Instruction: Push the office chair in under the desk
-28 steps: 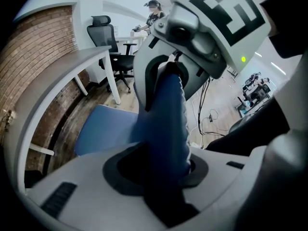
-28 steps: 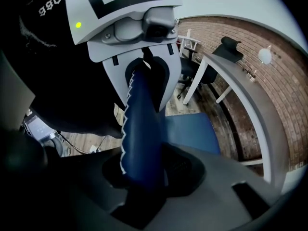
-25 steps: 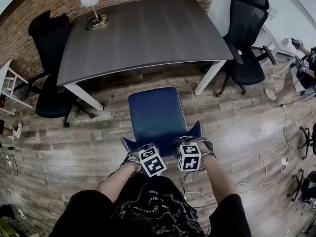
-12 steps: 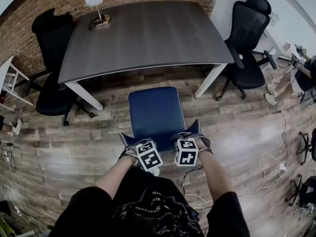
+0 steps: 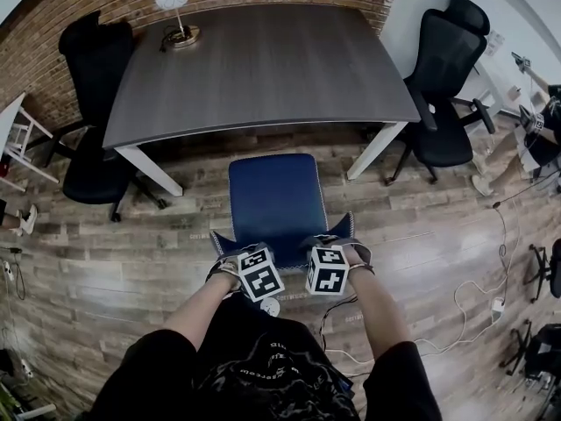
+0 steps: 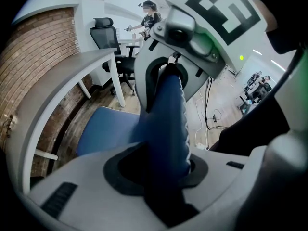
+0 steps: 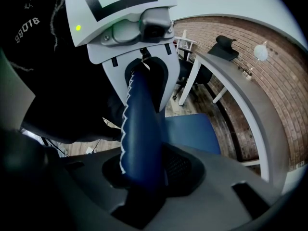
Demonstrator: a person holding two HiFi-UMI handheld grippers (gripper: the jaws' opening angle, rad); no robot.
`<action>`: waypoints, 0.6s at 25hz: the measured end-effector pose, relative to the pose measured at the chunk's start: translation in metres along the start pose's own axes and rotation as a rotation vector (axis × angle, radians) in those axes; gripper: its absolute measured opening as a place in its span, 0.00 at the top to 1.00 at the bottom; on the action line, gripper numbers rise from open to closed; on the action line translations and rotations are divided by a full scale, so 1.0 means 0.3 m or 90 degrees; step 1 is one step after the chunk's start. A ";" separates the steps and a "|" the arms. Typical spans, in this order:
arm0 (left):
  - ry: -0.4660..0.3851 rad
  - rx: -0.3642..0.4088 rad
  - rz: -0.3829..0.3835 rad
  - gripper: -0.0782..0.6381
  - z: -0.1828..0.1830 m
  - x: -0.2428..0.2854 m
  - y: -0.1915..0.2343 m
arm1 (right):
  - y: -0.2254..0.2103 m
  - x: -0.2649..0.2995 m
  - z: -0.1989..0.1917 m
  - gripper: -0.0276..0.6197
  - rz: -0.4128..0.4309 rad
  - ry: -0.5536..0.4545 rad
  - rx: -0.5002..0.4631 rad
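blue chair edged toward desk | left hand-held gripper, right hand-held gripper clamped on backrest | base hidden beneath it

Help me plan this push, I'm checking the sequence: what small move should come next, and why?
Probably push the blue chair straight ahead toward the desk. The left gripper and right gripper are both clamped on its backrest top, and the seat sits short of the desk edge, lined up between the white legs.
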State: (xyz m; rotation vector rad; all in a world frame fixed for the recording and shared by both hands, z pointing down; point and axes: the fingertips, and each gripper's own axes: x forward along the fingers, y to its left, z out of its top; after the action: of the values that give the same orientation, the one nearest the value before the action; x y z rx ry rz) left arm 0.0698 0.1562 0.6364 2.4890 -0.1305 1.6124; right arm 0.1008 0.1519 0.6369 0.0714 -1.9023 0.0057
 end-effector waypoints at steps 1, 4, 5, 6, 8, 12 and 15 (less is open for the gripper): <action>0.000 0.001 0.001 0.71 0.000 -0.001 0.009 | -0.008 0.000 0.001 0.79 0.000 0.000 0.000; -0.003 0.004 0.002 0.72 0.005 -0.001 0.033 | -0.033 0.002 0.003 0.79 -0.001 0.000 0.000; -0.004 0.004 0.001 0.71 0.007 0.000 0.040 | -0.041 0.003 0.004 0.79 -0.001 0.000 0.000; -0.003 0.005 0.000 0.72 0.008 0.000 0.049 | -0.049 0.004 0.005 0.79 -0.002 -0.001 0.001; -0.002 0.005 0.000 0.71 0.009 -0.002 0.067 | -0.068 0.006 0.007 0.79 -0.003 -0.002 0.001; -0.005 0.007 0.005 0.71 0.015 -0.002 0.103 | -0.102 0.010 0.009 0.79 -0.005 -0.001 0.002; -0.006 0.008 0.008 0.71 0.022 -0.003 0.128 | -0.126 0.010 0.009 0.79 -0.005 -0.001 0.002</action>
State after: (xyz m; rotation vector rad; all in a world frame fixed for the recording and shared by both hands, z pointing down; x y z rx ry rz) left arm 0.0689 0.1173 0.6365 2.5102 -0.1389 1.6117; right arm 0.0992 0.1138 0.6376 0.0812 -1.9036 0.0041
